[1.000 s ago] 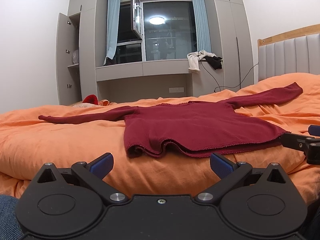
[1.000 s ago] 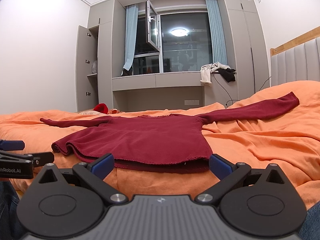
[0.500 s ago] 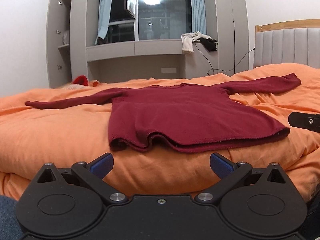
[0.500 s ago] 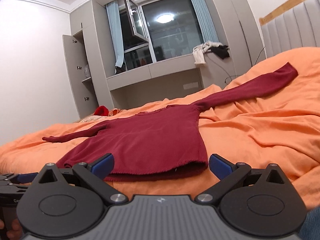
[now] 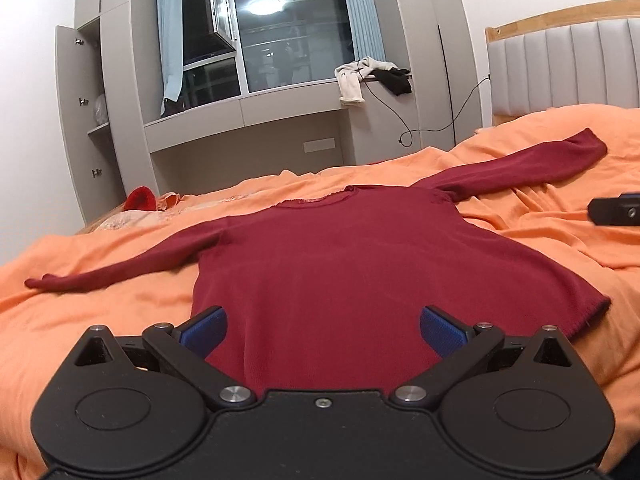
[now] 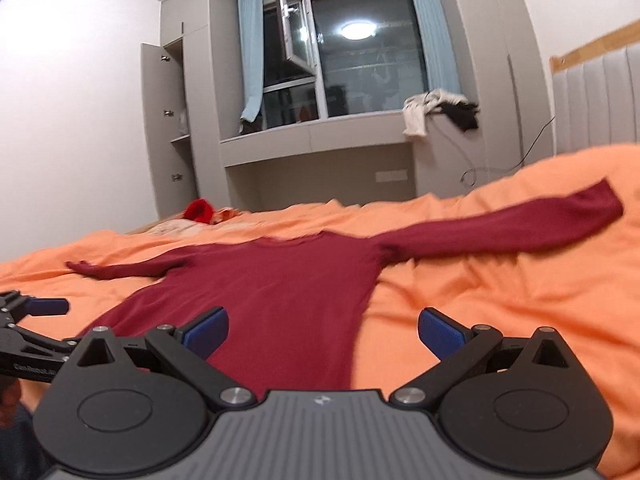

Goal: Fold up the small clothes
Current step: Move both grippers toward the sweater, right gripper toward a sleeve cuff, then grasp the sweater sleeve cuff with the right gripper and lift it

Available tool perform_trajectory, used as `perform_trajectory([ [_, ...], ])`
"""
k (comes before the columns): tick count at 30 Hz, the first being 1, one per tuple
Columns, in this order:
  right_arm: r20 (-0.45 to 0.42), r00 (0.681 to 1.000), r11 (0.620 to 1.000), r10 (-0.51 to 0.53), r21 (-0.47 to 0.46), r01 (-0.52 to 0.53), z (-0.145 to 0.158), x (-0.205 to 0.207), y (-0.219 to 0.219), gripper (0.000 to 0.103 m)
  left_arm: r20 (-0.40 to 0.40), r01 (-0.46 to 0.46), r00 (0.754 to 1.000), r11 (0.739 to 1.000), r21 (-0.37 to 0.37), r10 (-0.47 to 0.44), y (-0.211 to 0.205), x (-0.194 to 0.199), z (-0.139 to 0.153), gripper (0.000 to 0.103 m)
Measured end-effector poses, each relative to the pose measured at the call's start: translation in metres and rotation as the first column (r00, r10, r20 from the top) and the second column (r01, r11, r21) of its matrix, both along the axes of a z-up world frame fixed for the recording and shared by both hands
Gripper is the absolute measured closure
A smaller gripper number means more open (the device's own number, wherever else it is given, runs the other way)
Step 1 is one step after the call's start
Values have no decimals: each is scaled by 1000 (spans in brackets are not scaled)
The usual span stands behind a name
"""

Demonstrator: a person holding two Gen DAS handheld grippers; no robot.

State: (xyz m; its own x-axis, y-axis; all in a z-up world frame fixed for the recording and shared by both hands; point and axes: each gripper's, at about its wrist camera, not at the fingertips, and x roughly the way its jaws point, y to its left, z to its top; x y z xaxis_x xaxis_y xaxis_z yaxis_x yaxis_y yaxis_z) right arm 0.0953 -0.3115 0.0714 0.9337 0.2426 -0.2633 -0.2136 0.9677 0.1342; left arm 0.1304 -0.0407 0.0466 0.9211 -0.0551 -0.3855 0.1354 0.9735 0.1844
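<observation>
A dark red long-sleeved sweater [image 5: 344, 256] lies flat on the orange bed cover [image 5: 100, 312], both sleeves spread out sideways. It also shows in the right wrist view [image 6: 280, 296]. My left gripper [image 5: 323, 330] is open and empty over the sweater's near hem, left of its middle. My right gripper [image 6: 323, 330] is open and empty over the hem's right corner, its left finger over the cloth and its right finger over bare cover. The right gripper's tip shows at the right edge of the left wrist view [image 5: 616, 210]. The left gripper shows at the left of the right wrist view [image 6: 28, 332].
A grey padded headboard [image 5: 568, 68] stands at the right. A window ledge [image 5: 248, 110] across the room carries white and black clothes [image 5: 372, 76]. A small red item [image 5: 140, 199] lies at the bed's far edge. An open wardrobe [image 5: 92, 120] stands far left.
Both grippers have moved forward and up over the bed, from in front of the hem to above the sweater's near edge. Both stay open. The sweater has not moved.
</observation>
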Motion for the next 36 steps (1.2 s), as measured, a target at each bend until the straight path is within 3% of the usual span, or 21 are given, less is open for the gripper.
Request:
perform_trajectory([
  [5,11,999,999,-51,13,51,12,30,-22,0,-30,4,1000,1000,-29,-5,-6,38,9,0],
  [14,-56,993,994,-103,17,104,16,101,-58,0,-80,-5,997,999,-51,1,-15,114,13,1],
  [18,-20,993,992,-120,-41,119,18,126,-64,0,-95,-13,995,998,-58,8,-16,136,5,0],
  [22,-41,988,988,-148,-51,146,10,149,-76,0,-105,-28,994,996,-87,19,-10,144,-12,1],
  [25,-37,983,984,-179,-30,178,0,159,-91,0,-148,-12,989,999,-51,4,-13,148,-26,0],
  [30,-41,945,946,-324,-18,324,-13,168,-126,0,-170,5,985,1000,-21,-9,-12,144,-37,0],
  [33,-34,897,898,-440,-14,440,-17,173,-145,0,-171,7,985,1000,-16,-10,-13,141,-40,0],
  [36,-91,875,872,-475,79,482,-24,178,-170,0,-160,13,987,1000,7,-12,-16,140,-42,0],
])
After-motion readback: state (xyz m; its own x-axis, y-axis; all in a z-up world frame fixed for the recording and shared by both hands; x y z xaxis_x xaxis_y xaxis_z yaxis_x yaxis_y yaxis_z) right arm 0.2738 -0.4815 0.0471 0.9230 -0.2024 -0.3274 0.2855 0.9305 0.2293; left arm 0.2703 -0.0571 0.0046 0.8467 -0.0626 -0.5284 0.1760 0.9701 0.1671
